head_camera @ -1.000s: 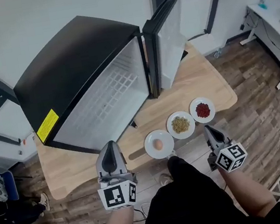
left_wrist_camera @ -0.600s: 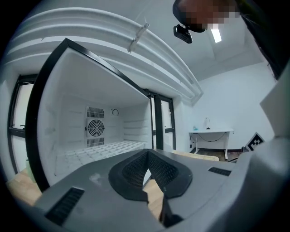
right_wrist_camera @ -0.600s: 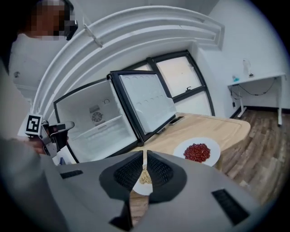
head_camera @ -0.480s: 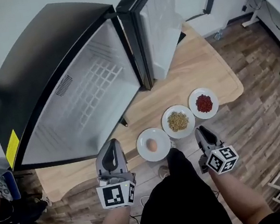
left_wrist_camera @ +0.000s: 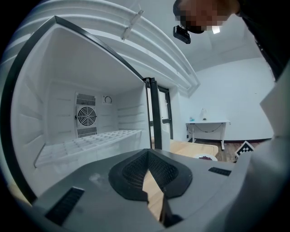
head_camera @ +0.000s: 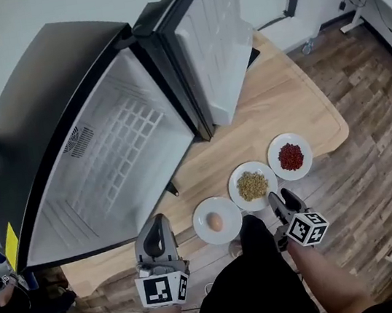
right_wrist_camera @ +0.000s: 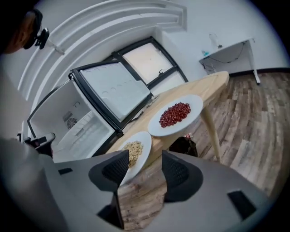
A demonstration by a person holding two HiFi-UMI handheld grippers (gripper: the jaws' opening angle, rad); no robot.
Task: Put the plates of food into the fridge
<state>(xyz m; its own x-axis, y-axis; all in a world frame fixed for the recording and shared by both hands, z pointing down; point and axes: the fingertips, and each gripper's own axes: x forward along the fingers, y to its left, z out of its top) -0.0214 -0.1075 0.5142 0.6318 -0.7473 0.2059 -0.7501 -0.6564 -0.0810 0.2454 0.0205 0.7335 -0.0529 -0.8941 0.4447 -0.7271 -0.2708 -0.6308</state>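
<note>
Three white plates sit along the wooden table's front edge: one with an egg point(head_camera: 217, 220), one with yellowish grains point(head_camera: 253, 186) point(right_wrist_camera: 133, 152) and one with red bits point(head_camera: 290, 156) point(right_wrist_camera: 176, 114). The fridge point(head_camera: 105, 144) stands on the table with its door point(head_camera: 210, 35) swung open and its wire shelf point(left_wrist_camera: 90, 140) bare. My right gripper point(head_camera: 285, 197) point(right_wrist_camera: 145, 161) hovers just off the table edge beside the grain plate; its jaws have just been opening and stand open with nothing between them. My left gripper point(head_camera: 157, 223) point(left_wrist_camera: 146, 170) is shut and empty, level with the fridge's opening.
The table point(head_camera: 299, 106) ends in a rounded edge at the right, over wood flooring point(head_camera: 379, 145). A white desk point(right_wrist_camera: 226, 47) stands against the far wall. The person's dark clothing point(head_camera: 253, 283) fills the bottom middle of the head view.
Both grippers have sunk towards the table's front edge. The right gripper has rolled and come close beside the grain plate, and its jaws have parted. The fridge now looms larger in view.
</note>
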